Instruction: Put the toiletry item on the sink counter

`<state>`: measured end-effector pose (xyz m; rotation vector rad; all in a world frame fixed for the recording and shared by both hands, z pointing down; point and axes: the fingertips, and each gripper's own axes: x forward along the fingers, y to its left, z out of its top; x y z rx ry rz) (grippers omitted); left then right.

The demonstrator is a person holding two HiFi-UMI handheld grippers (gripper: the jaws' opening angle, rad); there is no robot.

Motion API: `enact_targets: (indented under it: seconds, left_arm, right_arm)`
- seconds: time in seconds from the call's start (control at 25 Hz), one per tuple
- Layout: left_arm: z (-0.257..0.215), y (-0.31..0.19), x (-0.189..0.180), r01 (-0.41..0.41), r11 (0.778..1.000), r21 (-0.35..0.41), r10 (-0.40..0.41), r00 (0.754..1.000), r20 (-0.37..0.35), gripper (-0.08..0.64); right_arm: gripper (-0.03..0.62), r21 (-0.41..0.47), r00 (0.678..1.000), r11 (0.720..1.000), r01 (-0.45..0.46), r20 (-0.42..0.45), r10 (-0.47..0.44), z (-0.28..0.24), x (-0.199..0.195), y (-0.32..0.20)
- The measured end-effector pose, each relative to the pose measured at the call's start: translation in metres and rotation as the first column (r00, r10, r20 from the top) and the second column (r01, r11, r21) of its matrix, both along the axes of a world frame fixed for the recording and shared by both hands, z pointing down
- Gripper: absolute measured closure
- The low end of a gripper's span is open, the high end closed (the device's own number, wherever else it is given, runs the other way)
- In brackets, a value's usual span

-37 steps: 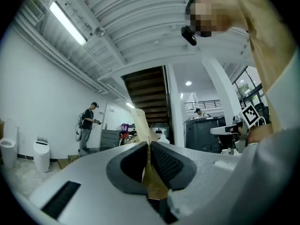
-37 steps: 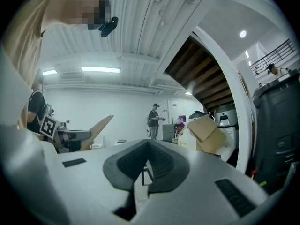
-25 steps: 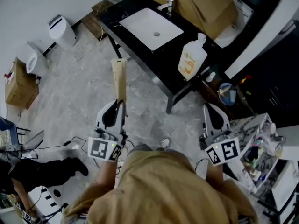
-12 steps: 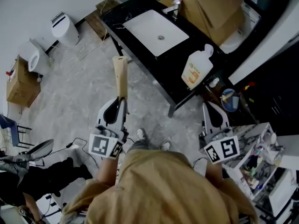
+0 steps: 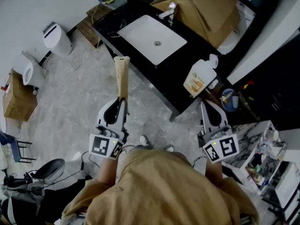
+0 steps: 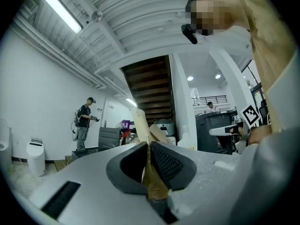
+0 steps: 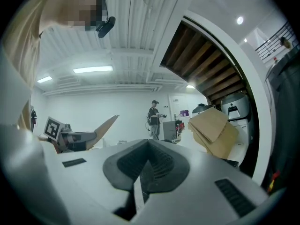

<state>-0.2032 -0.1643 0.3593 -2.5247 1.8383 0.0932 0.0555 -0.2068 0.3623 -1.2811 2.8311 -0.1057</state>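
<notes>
**A:** What does the head view show?

**B:** A person in a tan top, seen from above, with a gripper in each hand. Ahead is a black counter (image 5: 174, 81) with a white basin (image 5: 151, 33) set in it and a tap (image 5: 168, 11) behind the basin.

**A:** Where is the toiletry item?

**B:** It is a flat tan tube (image 5: 122, 76), held in the left gripper (image 5: 122, 102). The jaws are clamped on its lower end, and the rest sticks out forward. The tube is over the pale marbled floor (image 5: 77, 95); its far end is near the counter's front edge, not on the counter.

**A:** Does the left gripper view agree?

**B:** Yes: the two dark pads press on the tube from both sides, and it rises between them.

**A:** And the other hand?

**B:** The right gripper (image 5: 205, 105) is held in front of the counter's right end. In its own view the jaws are together with nothing between them.

**A:** Anything else on the counter?

**B:** A white bottle (image 5: 200, 77) with an orange label stands at the right end, well apart from the tube. An open cardboard box (image 5: 213, 8) sits behind the basin, to the right of the tap.
</notes>
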Motion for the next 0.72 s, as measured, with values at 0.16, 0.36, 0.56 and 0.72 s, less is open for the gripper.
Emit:
enact_targets:
  seconds: [0.16, 0.36, 0.56, 0.72]
  left_arm:
    - [0.010, -0.018, -0.003, -0.050, 0.998, -0.025, 0.049, 0.999, -0.017, 0.532]
    - [0.023, -0.033, 0.000, -0.105, 0.993, -0.058, 0.103, 0.994, -0.041, 0.532]
    - [0.028, -0.044, 0.001, -0.155, 0.986, -0.067, 0.152, 0.987, -0.042, 0.532]
    - [0.032, -0.053, 0.006, -0.188, 0.979, -0.079, 0.184, 0.981, -0.053, 0.532]
  right_arm:
    - [0.589, 0.002, 1.000, 1.000, -0.027, -0.011, 0.027, -0.001, -0.011, -0.009]
    - [0.589, 0.005, 0.997, 0.998, -0.067, -0.024, 0.067, -0.001, -0.016, -0.013]
    - [0.589, 0.004, 0.994, 0.994, -0.109, -0.029, 0.109, 0.000, -0.018, -0.014]
    - [0.589, -0.004, 0.989, 0.990, -0.141, -0.040, 0.141, 0.002, -0.014, -0.011]
